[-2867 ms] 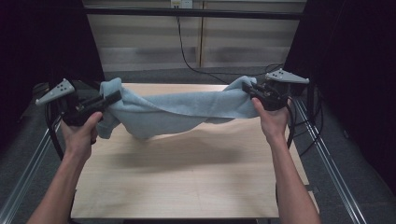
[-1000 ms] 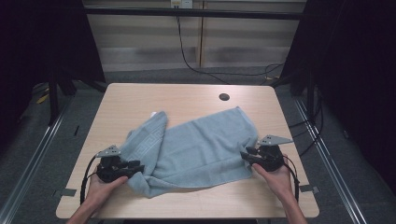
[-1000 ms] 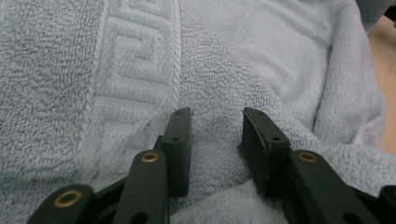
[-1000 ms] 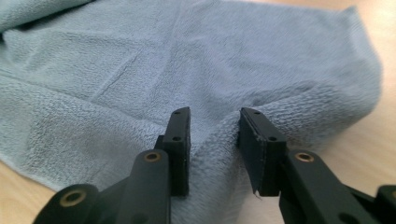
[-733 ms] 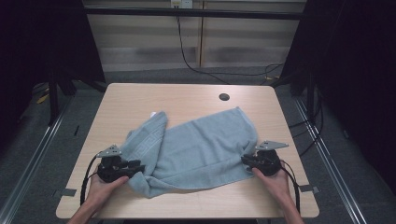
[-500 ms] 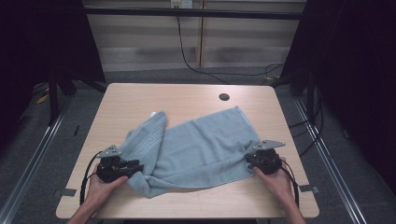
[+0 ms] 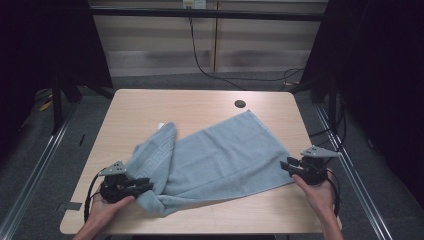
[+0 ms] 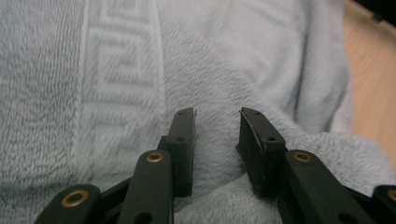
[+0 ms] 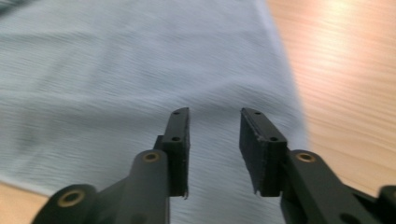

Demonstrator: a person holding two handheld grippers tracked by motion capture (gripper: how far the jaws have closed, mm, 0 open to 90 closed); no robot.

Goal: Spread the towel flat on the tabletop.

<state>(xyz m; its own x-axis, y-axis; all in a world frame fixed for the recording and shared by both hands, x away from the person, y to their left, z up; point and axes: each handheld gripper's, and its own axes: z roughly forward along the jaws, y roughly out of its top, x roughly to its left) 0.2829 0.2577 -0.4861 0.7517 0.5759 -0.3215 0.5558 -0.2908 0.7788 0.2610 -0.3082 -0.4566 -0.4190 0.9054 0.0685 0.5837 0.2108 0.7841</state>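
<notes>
Holds the left gripper [image 7: 142, 185] low at the front-left of the table [image 7: 200, 102], nosed into the bunched, folded-over end of the grey towel [image 7: 225, 155]. Shows its jaws part-spread in the left gripper view, having just been closing, with a plump fold of pile lying between and under them but not visibly pinched by the pads; probably lined up that way to gather the doubled corner in one bite. Leaves the towel slanting across the middle of the tabletop, patterned border turned up on the left flap, the right part spread flat and running toward the far right corner, short of the small round hole [image 7: 240, 104]. Keeps the cloth flat there, likely so an edge can be found and folded cleanly. Ends at the right with the right gripper [image 7: 286, 165] just beside the towel's near-right corner, tips touching or nearly touching its edge; cannot tell which. Shows those jaws spread, having just been opening, nothing clamped between them and only flat cloth beneath, which reads as a corner let go.
</notes>
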